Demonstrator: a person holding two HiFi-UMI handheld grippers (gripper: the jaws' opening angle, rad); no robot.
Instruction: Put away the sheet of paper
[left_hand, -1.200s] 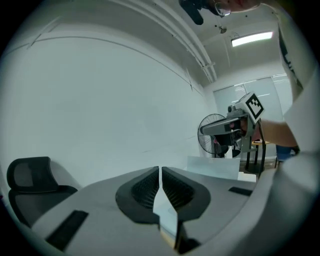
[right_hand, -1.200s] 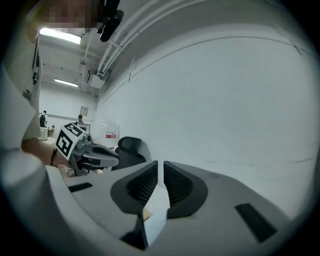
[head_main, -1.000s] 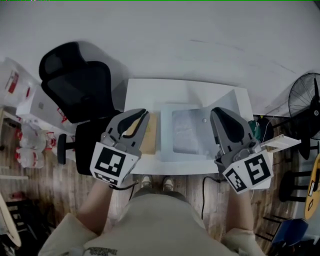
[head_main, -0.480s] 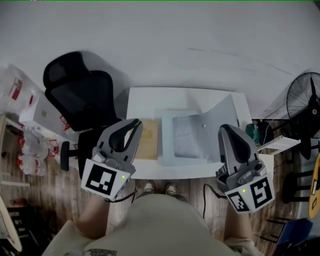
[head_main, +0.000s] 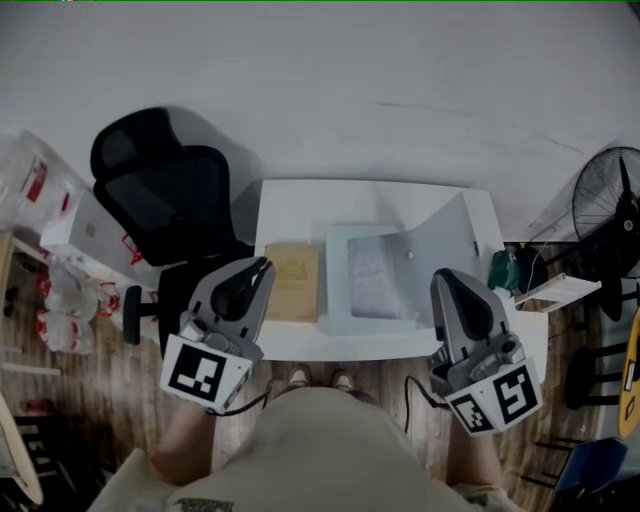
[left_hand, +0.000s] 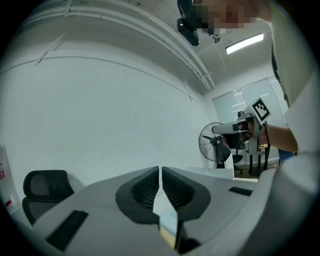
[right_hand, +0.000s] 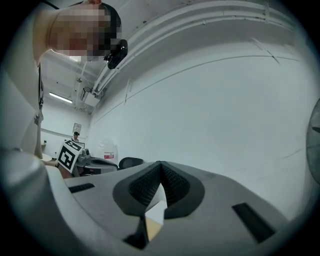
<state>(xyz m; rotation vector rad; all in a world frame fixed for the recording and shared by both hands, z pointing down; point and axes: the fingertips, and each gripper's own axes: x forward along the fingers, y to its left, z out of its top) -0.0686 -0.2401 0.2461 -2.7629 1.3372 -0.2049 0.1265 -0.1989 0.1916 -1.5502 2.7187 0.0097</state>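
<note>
Brown sheet of paper (head_main: 293, 282) is lying on the table (head_main: 300, 205), long side running away from the person, just ahead of the left gripper (head_main: 261, 265). The right gripper (head_main: 446, 278) is hanging farther off. Both jaws are sitting closed together, empty.

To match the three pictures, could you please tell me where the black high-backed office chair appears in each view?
Head view: the black high-backed office chair, upper left.
Left gripper view: only its headrest, at the lower left edge.
Right gripper view: its chair back, small and dark, left of centre.
Shared landmark: the plain white wall behind it.
</note>
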